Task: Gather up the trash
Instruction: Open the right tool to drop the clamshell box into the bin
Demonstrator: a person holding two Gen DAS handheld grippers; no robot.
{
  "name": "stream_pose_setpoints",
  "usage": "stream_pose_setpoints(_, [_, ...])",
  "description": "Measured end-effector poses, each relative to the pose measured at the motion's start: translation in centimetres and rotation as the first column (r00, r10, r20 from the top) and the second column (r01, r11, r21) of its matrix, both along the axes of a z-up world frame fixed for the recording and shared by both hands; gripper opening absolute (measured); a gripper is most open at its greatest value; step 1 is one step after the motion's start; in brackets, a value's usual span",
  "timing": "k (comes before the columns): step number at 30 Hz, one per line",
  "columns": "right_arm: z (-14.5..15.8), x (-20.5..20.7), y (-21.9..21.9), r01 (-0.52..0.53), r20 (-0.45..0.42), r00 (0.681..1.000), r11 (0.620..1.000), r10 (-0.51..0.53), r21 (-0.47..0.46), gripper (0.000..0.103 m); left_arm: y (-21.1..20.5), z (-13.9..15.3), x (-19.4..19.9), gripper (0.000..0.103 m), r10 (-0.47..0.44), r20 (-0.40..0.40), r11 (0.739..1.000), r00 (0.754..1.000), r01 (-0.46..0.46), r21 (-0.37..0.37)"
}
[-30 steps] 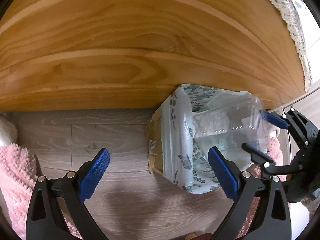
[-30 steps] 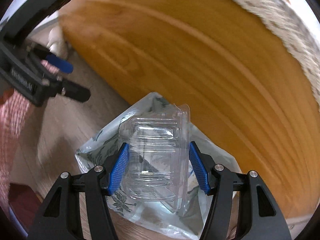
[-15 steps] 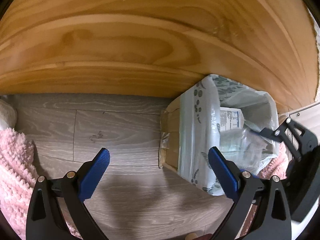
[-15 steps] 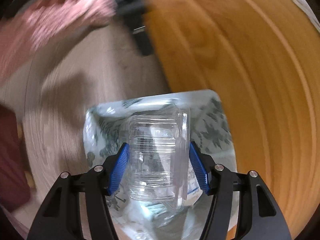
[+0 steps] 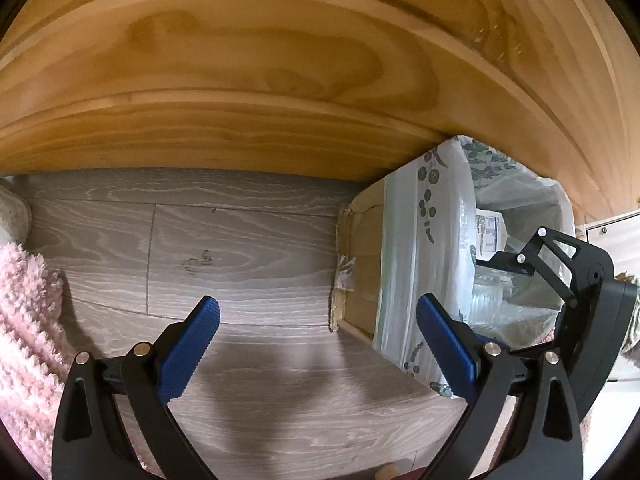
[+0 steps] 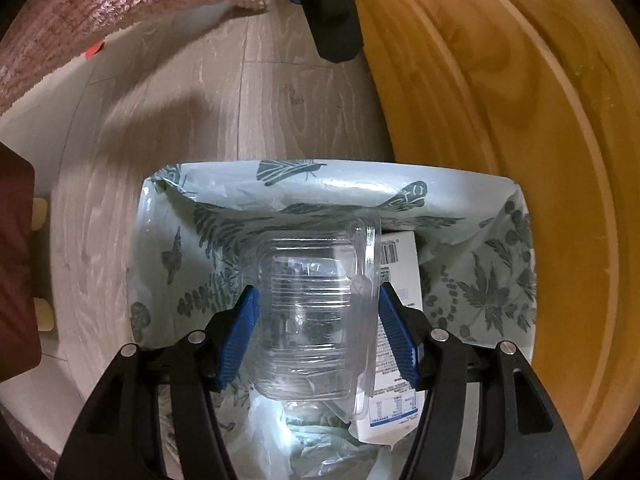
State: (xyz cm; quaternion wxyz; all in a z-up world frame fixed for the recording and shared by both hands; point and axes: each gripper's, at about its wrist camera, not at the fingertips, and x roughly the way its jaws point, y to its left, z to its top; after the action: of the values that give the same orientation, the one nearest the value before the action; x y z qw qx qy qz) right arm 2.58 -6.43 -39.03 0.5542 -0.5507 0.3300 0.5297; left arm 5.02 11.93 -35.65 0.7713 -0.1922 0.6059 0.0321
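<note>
Lowered into bin (image 6: 516,248), right gripper (image 6: 318,334) seemingly grips clamshell (image 6: 316,312); left gripper (image 5: 320,344) released.

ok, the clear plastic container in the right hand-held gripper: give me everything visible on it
The clear ribbed plastic clamshell container is see-through thin moulded plastic with rounded corners, its hinged lid flap standing ajar along its right edge. It looks empty. The right hand-held gripper clamps it between blue pads, one on each side. It hangs over the open leaf-print bag-lined bin, above a white printed carton; contact with either is unclear.
</note>
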Motion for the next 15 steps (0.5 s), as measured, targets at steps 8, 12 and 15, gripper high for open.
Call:
stream_pose_setpoints(8, [-2.1,1.5,2.1,-0.008,-0.07,0.998,0.996,0.002,-0.092,0.06,0.3,0.5,0.0,0.095,0.008,0.007,1.0,1.0,-0.008,0.007])
stream_pose_setpoints(12, [-2.2,2.2,2.0,0.005,-0.098,0.995,0.997,-0.013,-0.078,0.06,0.9,0.8,-0.2,0.095,0.019,0.008,1.0,1.0,-0.019,0.013])
stream_pose_setpoints(15, [-2.0,2.1,1.8,-0.007,-0.087,0.996,0.996,-0.002,-0.094,0.062,0.7,0.7,-0.2,0.095,0.018,0.001,1.0,1.0,-0.018,0.015])
